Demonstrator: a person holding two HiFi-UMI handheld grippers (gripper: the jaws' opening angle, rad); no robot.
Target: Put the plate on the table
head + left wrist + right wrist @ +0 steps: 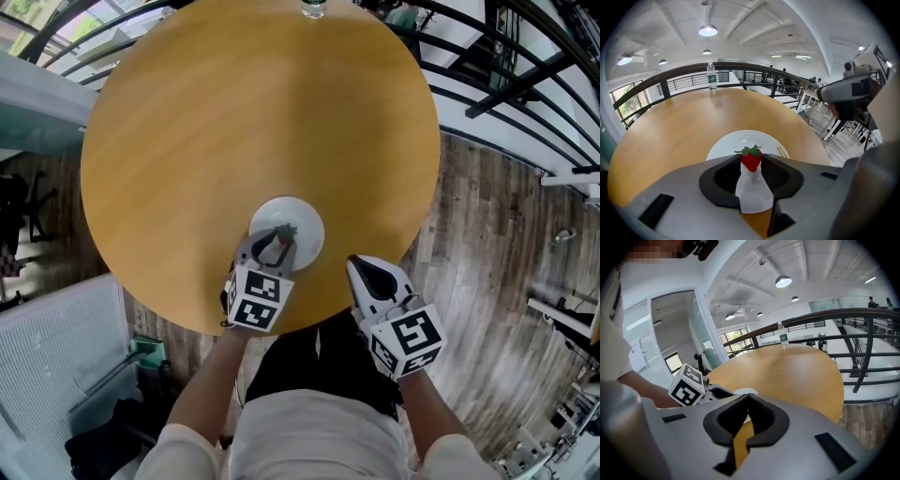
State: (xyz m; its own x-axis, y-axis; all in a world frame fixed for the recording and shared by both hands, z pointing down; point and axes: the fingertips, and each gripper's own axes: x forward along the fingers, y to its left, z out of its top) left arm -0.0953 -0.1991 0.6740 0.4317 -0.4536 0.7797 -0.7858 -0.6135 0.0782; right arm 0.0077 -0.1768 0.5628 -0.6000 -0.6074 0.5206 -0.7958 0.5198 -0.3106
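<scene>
Left gripper view shows your left gripper (751,164) clamped on a small strawberry (751,159): the fruit fills the gap at the tips, with a jaw against each side and its green leaves upward. Under it lies the white plate (731,145), which looks already set flat on the round wooden table (234,122). It is near the edge closest to you and well apart from the water bottle (711,75) at the far rim. So the plate itself seems placed, and what you hold sits about over its middle; whether the fruit touches the plate I cannot tell. Your right gripper (746,397) is closed and empty, its tips meeting with only tabletop showing through the slit behind them. It hangs at the table's near edge, beside the plate. The risks from here come mostly from a probably light plate sitting so close to that edge. Your left jaws slope steeply down across its near rim, so pushing lower could press the rim and tip or shove the plate. Pulling back toward yourself while touching it could drag it off the table. Letting go of the strawberry above the surface could send it rolling off the plate. Keep the right gripper from nudging the rim.
</scene>
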